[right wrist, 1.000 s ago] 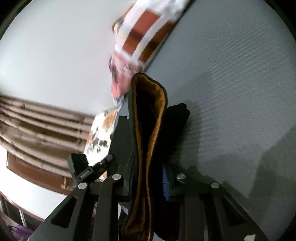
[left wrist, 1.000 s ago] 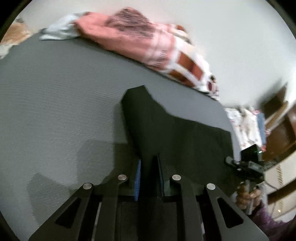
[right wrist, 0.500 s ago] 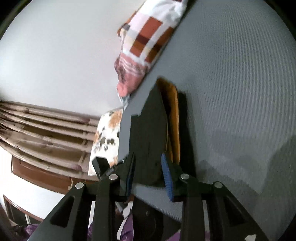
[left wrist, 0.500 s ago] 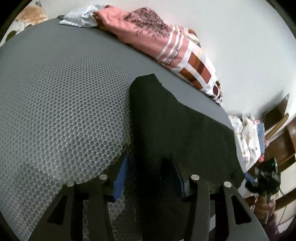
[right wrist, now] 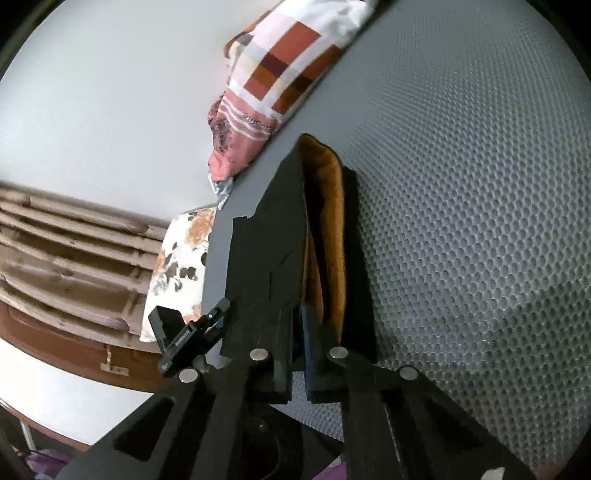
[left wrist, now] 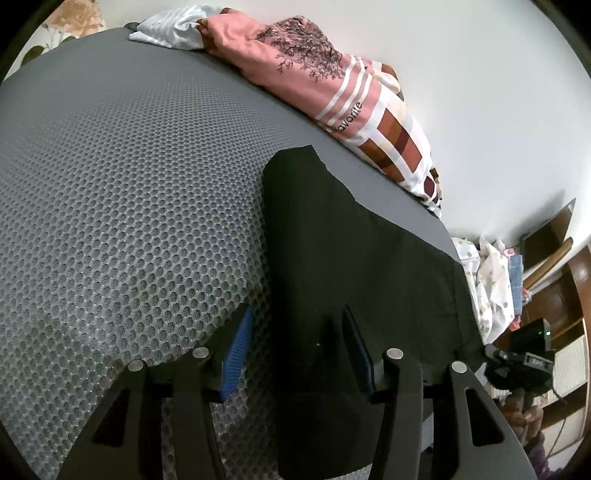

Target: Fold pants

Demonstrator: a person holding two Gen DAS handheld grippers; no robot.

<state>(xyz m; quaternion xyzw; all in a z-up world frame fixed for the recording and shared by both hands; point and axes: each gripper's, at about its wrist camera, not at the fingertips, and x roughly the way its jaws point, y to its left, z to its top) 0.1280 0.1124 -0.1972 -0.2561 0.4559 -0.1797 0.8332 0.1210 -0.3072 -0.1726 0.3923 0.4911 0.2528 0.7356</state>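
Note:
The black pants (left wrist: 351,258) lie folded flat on the grey honeycomb mat (left wrist: 129,203). My left gripper (left wrist: 295,350) is open, its blue pads wide apart over the near edge of the pants, which lie loose between them. In the right wrist view the pants (right wrist: 269,251) show a black outer layer and an orange lining (right wrist: 325,229). My right gripper (right wrist: 306,332) stands with its jaws a little apart around the pants' edge. The other gripper (right wrist: 188,332) shows at the left, and the right one (left wrist: 524,354) shows in the left wrist view.
A pink and checked cloth pile (left wrist: 332,85) with a white cloth (left wrist: 173,26) lies along the mat's far edge by the white wall. A floral cloth (right wrist: 177,269) and brown wooden furniture (right wrist: 66,258) are beyond the mat's side.
Both grippers held the pants lifted a second ago. They lowered them onto the mat and opened. The left pads have spread wider since half a second ago.

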